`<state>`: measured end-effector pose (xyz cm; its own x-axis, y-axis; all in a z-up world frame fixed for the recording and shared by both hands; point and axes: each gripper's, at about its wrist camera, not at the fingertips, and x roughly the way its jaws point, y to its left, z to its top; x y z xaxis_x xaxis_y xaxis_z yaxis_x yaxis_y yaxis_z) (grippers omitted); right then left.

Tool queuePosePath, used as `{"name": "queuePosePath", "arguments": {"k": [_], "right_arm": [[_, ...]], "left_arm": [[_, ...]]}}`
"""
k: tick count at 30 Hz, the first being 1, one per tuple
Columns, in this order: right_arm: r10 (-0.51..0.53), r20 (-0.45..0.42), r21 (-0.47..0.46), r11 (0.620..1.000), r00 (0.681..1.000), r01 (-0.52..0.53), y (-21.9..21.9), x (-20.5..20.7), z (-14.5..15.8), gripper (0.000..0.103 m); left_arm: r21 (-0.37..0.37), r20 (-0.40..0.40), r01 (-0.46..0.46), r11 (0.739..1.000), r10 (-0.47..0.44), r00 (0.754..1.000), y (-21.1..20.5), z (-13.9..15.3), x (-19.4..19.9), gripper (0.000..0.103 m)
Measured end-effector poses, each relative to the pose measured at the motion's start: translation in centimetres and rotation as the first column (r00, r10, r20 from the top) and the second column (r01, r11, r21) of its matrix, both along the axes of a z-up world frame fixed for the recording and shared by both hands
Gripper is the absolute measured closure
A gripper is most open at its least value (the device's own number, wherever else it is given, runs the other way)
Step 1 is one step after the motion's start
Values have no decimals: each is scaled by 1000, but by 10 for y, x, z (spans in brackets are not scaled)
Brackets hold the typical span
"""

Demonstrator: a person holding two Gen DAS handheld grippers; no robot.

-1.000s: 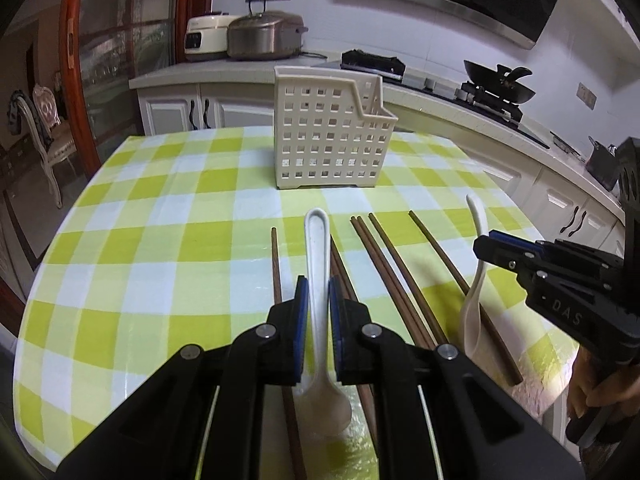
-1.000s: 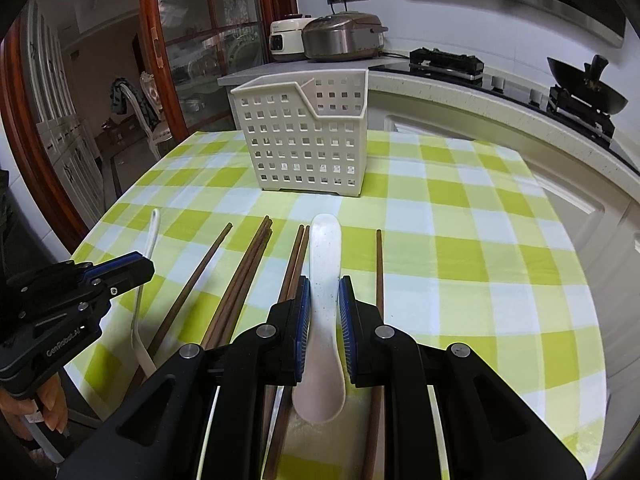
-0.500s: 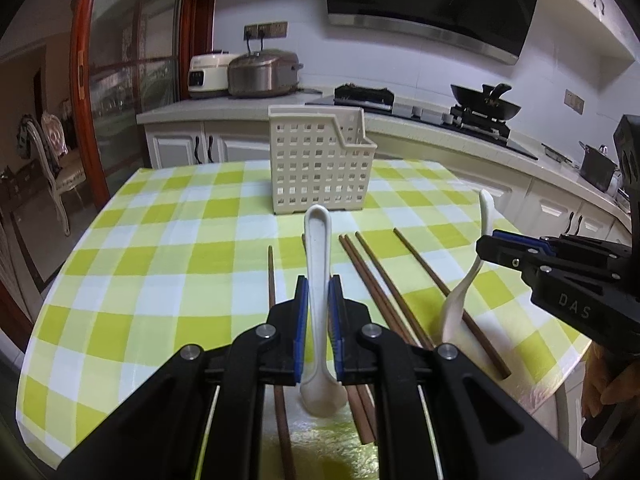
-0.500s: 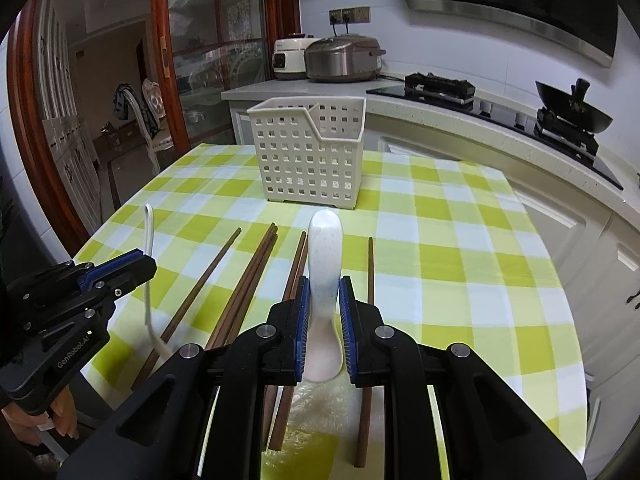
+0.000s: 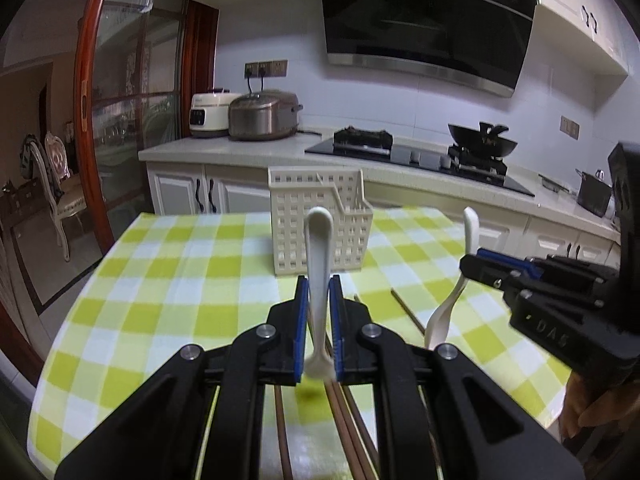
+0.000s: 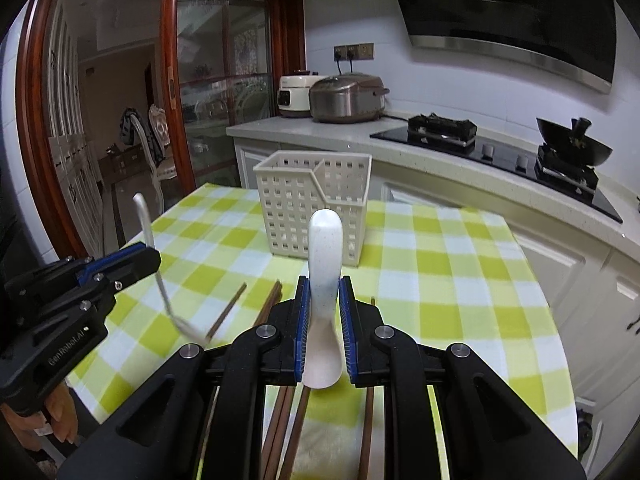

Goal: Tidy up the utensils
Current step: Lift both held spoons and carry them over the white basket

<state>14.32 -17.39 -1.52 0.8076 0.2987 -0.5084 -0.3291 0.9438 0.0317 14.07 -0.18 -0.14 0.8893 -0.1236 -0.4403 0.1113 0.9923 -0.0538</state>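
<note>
My left gripper [image 5: 319, 312] is clamped on a slim white ceramic spoon [image 5: 319, 256], its handle poking out toward twelve o'clock, bowl hanging behind the pads. My right gripper [image 6: 324, 312] is clamped on a broad speckled white ceramic spoon [image 6: 325, 264] the same way. Both grippers tilt gently downward above the brown wooden chopsticks [image 6: 276, 300], facing the cream perforated plastic utensil caddy [image 6: 312, 208] at twelve o'clock.

Dim, cool indoor light – heavy fisheye bending with dark corners – slight motion blur throughout.
</note>
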Motion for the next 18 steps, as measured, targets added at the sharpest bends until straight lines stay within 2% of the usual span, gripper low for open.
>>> {"name": "queuePosePath", "arguments": {"k": [8,18], "right_arm": [[5,57,13,1000,998,-5,5,53,23,86],[4,126,53,999,992,-11,17,140,61,86]], "left_arm": [[-6,54,1,1000,-1,999,7,38,42,93],[-8,153,-25,1000,26,988,12,100,128,93]]}}
